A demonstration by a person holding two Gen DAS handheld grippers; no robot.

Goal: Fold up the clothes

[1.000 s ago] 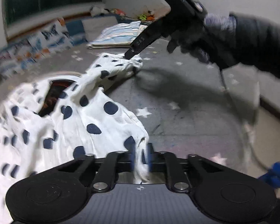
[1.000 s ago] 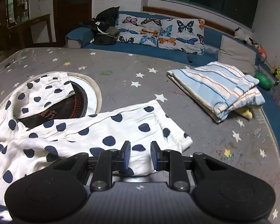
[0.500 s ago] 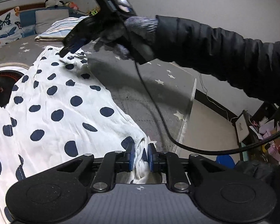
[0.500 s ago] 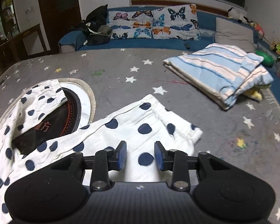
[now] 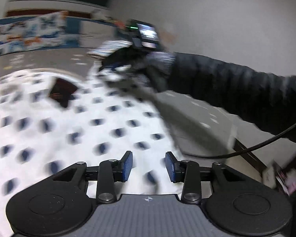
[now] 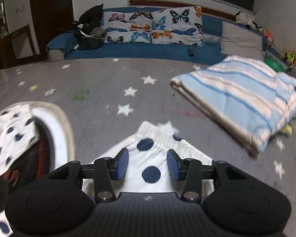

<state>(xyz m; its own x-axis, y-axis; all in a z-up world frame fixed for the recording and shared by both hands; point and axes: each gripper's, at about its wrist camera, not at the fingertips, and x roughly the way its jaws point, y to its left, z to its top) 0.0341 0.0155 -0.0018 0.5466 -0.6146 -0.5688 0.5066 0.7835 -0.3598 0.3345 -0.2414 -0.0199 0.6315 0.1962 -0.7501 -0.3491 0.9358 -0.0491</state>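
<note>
A grey cloth with white stars point(image 6: 112, 83) covers the wide surface that carries everything. The largest thing on it is a white garment with dark blue polka dots point(image 5: 73, 130), spread flat over the near part of the cloth and partly over a round inset with a dark red centre point(image 6: 49, 138). Beyond the garment, toward the blue sofa with butterfly cushions point(image 6: 154, 27), lies a folded light-blue striped blanket point(image 6: 242, 96), well apart from the garment. The left gripper point(image 5: 149, 166) hangs over the garment; its blue-padded fingers have just been opening and stand spread, cloth below them but not pinched. The right gripper point(image 6: 147, 164), in a gloved hand point(image 5: 148, 67), has likewise just been opening, fingers spread above the garment's gathered waistband point(image 6: 163, 136).
</note>
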